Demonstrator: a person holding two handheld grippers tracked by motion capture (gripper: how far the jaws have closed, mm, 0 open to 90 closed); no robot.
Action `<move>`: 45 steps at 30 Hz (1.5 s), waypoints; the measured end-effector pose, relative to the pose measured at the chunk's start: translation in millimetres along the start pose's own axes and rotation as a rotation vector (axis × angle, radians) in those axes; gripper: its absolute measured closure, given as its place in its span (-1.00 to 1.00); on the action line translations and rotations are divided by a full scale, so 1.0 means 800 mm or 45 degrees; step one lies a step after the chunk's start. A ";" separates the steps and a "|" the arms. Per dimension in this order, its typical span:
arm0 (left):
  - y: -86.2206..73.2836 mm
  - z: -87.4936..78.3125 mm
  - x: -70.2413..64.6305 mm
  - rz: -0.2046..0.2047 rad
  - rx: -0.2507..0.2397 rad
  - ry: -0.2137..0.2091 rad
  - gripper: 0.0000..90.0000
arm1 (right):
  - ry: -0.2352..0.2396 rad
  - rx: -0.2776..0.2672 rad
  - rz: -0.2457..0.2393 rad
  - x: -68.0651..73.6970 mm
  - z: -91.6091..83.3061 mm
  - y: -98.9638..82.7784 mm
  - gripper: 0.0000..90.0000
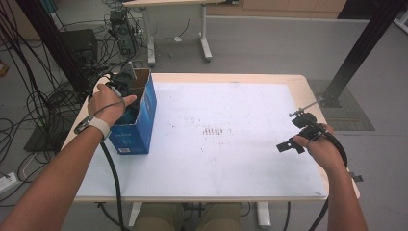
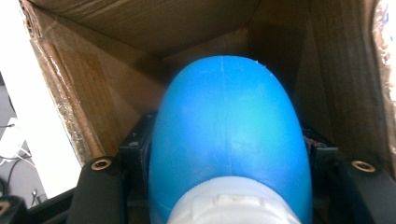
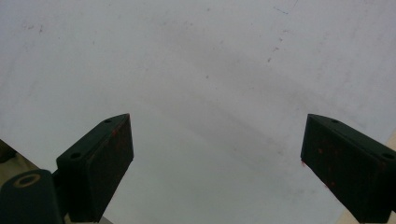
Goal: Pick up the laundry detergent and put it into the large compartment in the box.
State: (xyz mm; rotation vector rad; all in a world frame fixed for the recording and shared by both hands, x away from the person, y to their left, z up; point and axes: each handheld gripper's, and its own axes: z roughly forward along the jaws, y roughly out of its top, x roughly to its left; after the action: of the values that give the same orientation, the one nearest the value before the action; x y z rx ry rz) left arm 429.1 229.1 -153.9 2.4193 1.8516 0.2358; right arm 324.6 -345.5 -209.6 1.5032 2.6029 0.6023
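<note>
A smooth, faintly glossy blue plastic rounded object (image 2: 229,140) was seen inside a blue-printed cardboard box (image 1: 144,115), whose raw brown inner walls looked matt and fibrous. The white tabletop sheet (image 3: 196,70) appeared matt and lightly scuffed.

One blue cardboard box (image 1: 139,120) stands on the counter (image 1: 231,144), at its left edge. Inside the box lies one blue rounded object (image 2: 229,140) with a white cap. Two claws: one reaching into the box, one well apart to its right.
</note>
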 end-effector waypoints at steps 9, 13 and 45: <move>-0.002 0.000 0.002 -0.006 -0.013 -0.007 -0.17 | 0.001 0.004 0.001 0.001 0.001 0.001 -0.79; -0.003 -0.002 0.008 -0.014 -0.028 -0.032 -0.26 | -0.001 0.003 -0.004 0.001 0.001 0.001 -0.79; -0.009 -0.035 0.009 0.026 -0.081 -0.036 -0.63 | 0.000 0.005 -0.022 0.009 -0.002 0.005 -0.79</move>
State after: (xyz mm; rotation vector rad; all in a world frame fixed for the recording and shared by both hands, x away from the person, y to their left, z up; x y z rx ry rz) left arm 419.3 237.1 -126.7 2.3878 1.7806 0.2573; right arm 323.6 -338.2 -205.9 1.4803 2.6160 0.5964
